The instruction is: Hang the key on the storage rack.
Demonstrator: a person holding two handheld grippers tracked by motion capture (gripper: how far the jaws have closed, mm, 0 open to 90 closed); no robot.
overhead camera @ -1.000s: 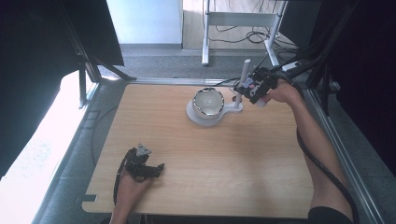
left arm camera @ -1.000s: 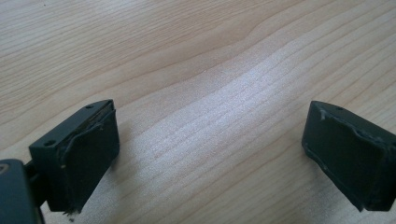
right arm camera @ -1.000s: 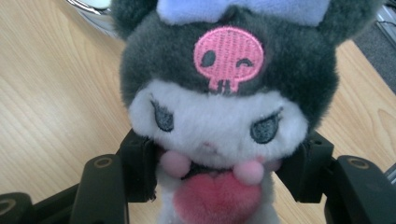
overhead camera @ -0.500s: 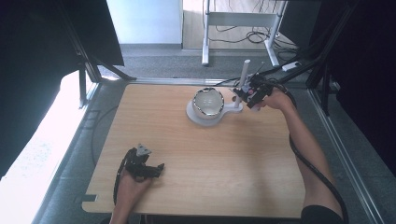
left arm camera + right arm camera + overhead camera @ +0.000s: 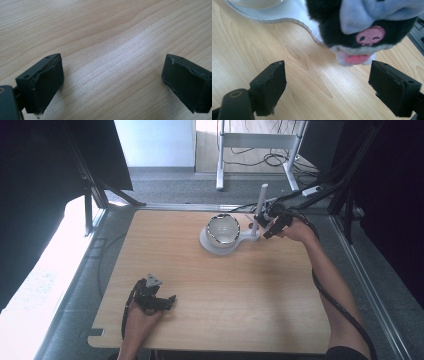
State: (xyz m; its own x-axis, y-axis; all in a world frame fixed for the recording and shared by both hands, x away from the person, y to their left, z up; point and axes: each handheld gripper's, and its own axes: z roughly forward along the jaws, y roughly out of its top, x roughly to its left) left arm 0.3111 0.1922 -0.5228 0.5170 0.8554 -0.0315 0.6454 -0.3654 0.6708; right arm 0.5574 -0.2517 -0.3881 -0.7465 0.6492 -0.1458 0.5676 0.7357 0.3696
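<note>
Right, right gripper (image 5: 327,90) first: jaws spread wide, nothing between them, bare wood under the gap. In its own view a plush toy (image 5: 364,25) sits just past the jaw tips, black and pale grey-blue fur, pink round patch, pink bit at the bottom. It hangs over the edge of the white base (image 5: 294,15), which runs off the top left. Toy is apart from both jaws, nearer the right one.

In the high view the right gripper (image 5: 272,222) is at the far right of the table (image 5: 240,305), just beside a white upright post (image 5: 259,207) on the white base (image 5: 212,245). A shiny round bowl (image 5: 223,229) sits on that base, left of the gripper. The toy itself is too small to pick out from up there.

Left gripper (image 5: 112,77): jaws also wide apart, empty, plain wood grain between them. From above, the left gripper (image 5: 155,300) is held in a hand (image 5: 137,322) at the near left of the table, well apart from the base and bowl.
</note>
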